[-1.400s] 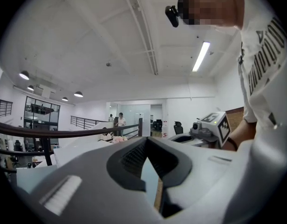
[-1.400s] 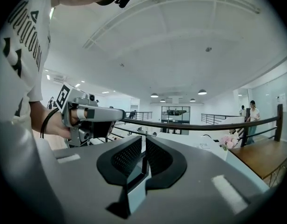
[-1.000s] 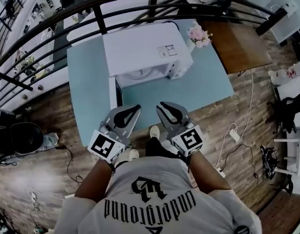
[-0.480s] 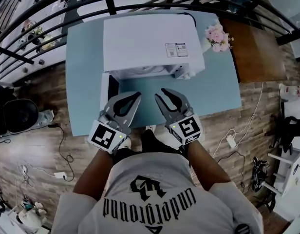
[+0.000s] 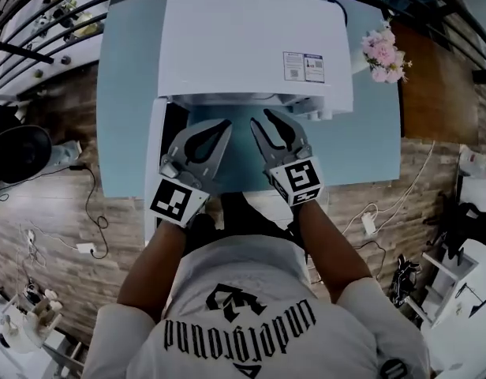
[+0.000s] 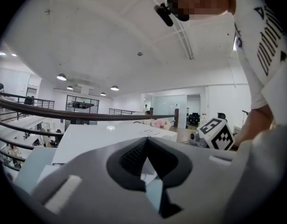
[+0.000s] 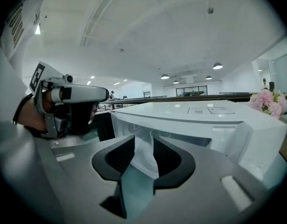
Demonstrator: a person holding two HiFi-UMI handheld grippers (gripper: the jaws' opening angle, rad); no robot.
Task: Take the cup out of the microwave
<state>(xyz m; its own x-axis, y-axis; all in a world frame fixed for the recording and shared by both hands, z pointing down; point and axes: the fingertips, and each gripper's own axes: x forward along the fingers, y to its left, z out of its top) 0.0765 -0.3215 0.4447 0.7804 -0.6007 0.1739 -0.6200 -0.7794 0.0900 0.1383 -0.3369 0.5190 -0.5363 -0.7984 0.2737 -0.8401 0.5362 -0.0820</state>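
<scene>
The white microwave (image 5: 255, 42) stands on a light blue table (image 5: 125, 117), its door (image 5: 154, 164) swung open to the left. No view shows the cup; the cavity (image 7: 181, 136) is only partly visible past the jaws. My left gripper (image 5: 224, 125) hovers just in front of the opening, and its tips meet with nothing between them (image 6: 146, 140). Beside it on the right, my right gripper (image 5: 261, 118) points into the cavity. Its jaws are opening, with a clear gap and nothing between them (image 7: 143, 138).
A bunch of pink flowers (image 5: 383, 54) stands to the right of the microwave. A brown table (image 5: 432, 93) adjoins the blue one. A dark railing (image 5: 38, 54) runs behind. Cables and a power strip (image 5: 363, 223) lie on the wooden floor.
Both grippers have moved forward and down to the front of the microwave opening. The right gripper's jaws have spread wider. The left jaws stay together.
</scene>
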